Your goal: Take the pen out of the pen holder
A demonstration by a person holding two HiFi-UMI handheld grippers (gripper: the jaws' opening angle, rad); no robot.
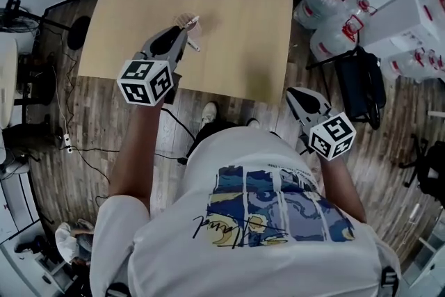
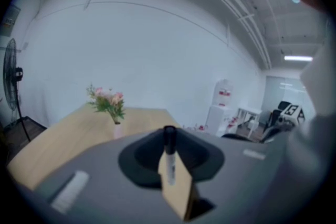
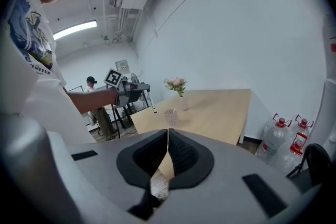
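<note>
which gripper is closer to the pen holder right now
Left. The left gripper, holding the pen, is over the table just beside the pen holder; the right gripper hangs past the table's near edge, far from it.

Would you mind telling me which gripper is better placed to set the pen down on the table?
Left. The left gripper grips the pen above the table, near the pen holder; the right gripper is shut, empty, beyond the table's edge.

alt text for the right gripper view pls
The left gripper, at a light wooden table, grips a white pen with a black cap, clear of the pale mesh pen holder cup. In the foreground the right gripper is shut; a vase of pink flowers stands behind.
</note>
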